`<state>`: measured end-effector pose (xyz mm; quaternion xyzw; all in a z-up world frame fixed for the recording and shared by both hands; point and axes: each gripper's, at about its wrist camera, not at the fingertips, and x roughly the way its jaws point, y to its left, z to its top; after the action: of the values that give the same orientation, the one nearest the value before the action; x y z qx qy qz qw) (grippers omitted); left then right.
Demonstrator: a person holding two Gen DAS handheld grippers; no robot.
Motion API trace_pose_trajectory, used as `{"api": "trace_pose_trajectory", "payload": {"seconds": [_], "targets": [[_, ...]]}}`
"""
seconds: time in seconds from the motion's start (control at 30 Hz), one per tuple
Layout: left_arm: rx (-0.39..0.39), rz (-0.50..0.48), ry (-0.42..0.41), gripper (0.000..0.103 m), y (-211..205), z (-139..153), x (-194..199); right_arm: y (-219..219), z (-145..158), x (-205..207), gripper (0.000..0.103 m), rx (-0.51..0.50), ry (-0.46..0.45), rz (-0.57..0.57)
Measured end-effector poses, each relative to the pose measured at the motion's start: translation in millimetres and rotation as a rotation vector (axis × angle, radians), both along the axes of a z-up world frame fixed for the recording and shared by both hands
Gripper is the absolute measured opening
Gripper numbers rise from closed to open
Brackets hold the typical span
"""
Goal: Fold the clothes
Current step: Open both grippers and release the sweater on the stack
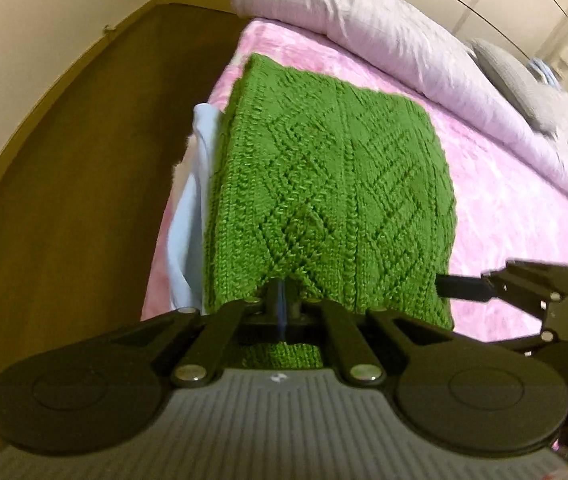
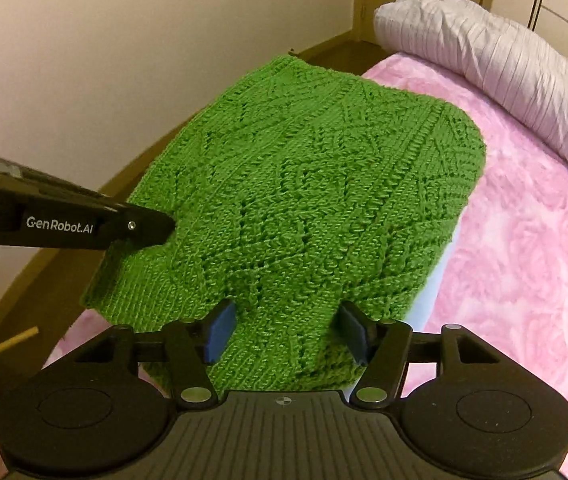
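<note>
A folded green knit sweater lies lengthwise over the left part of the pink bed, on top of a light blue garment. In the left wrist view my left gripper is shut on the sweater's near edge, its fingers close together and half buried in the knit. In the right wrist view my right gripper holds a bunched fold of the sweater squeezed between its blue pads. My left gripper reaches the sweater's left edge. My right gripper shows at the sweater's right corner.
A rolled lilac duvet runs along the far side of the bed, with a grey pillow behind it. Dark wooden floor and a cream wall lie left of the bed. The pink blanket spreads to the right.
</note>
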<state>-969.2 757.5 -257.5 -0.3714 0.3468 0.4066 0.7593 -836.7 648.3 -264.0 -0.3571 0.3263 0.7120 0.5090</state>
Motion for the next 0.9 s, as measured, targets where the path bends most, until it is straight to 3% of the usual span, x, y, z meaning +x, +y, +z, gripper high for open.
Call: {"api": "trace_pose_trajectory", "payload": {"seconds": [0.07, 0.2, 0.47, 0.67, 0.9], "targets": [[-0.019, 0.041, -0.006, 0.003, -1.6, 9.1, -0.6, -1.8, 11.5, 8.3, 0.062, 0.001, 0.032, -0.025], [-0.036, 0.089, 0.0, 0.024, -24.3, 37.8, -0.7, -20.6, 38.9, 26.6, 0.064, -0.019, 0.097, -0.072], [-0.043, 0.189, 0.033, 0.031, -82.5, 97.0, 2.3, -65.1, 103.8, 60.2, 0.064, -0.026, 0.171, -0.138], [0.009, 0.318, 0.078, 0.032, -146.2, 142.3, 20.2, -78.2, 146.6, 88.4, 0.064, 0.019, 0.209, -0.06], [0.051, 0.434, 0.105, 0.032, -221.6, 172.5, 78.8, -111.4, 189.6, 139.4, 0.064, 0.092, 0.178, 0.057]]}}
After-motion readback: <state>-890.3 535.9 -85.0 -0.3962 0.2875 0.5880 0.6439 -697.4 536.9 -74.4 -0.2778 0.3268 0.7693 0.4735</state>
